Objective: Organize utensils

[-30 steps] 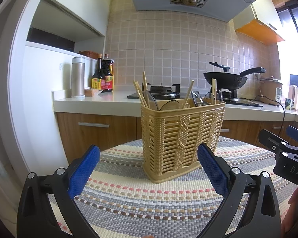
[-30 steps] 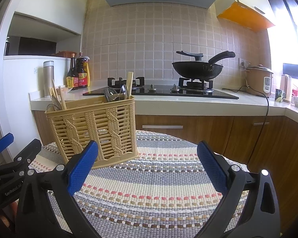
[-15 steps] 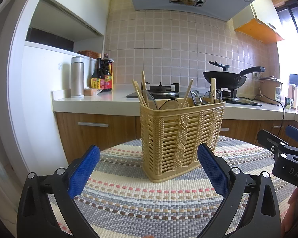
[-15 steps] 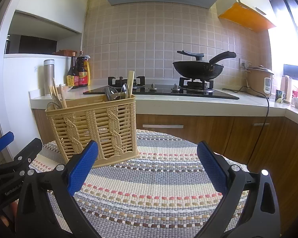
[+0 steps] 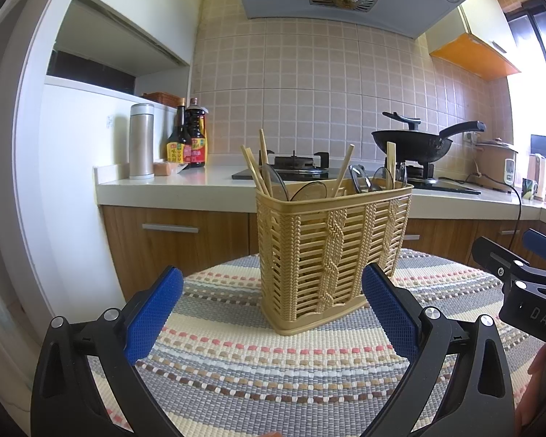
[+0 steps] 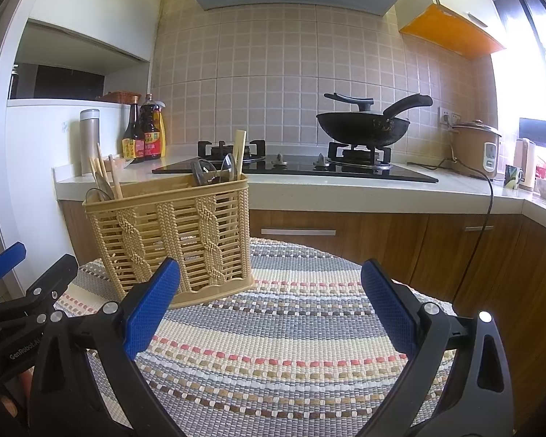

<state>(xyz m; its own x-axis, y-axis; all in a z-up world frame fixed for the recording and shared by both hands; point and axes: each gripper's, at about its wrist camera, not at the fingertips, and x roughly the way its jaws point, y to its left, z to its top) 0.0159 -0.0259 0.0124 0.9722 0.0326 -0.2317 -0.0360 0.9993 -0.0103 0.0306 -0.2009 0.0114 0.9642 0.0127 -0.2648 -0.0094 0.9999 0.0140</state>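
Over the last second my left gripper has eased a little closer to the utensil basket — it looms slightly larger in the left wrist view than before — while my right gripper has barely shifted. Both sets of jaws stand wide apart and hold nothing; the blue pads face each other across bare mat.

The basket is a tan woven-look plastic holder standing upright on the round table, which is covered by a striped woven mat. From the left wrist view it sits just ahead of my jaws, its near corner between the two fingers but not touching either. From the right wrist view it stands to the left, just beyond the left finger. Inside it, wooden chopsticks lean at the left end, another pair of sticks rises toward the right end, and dark translucent spoon bowls poke above the rim. Which compartment each one stands in I cannot tell.

My right gripper shows at the right edge of the left view, and my left at the lower left of the right view — side by side over the near edge of the mat.

Behind the table runs the kitchen counter with a gas hob, a black wok, a steel flask, sauce bottles and a rice cooker.
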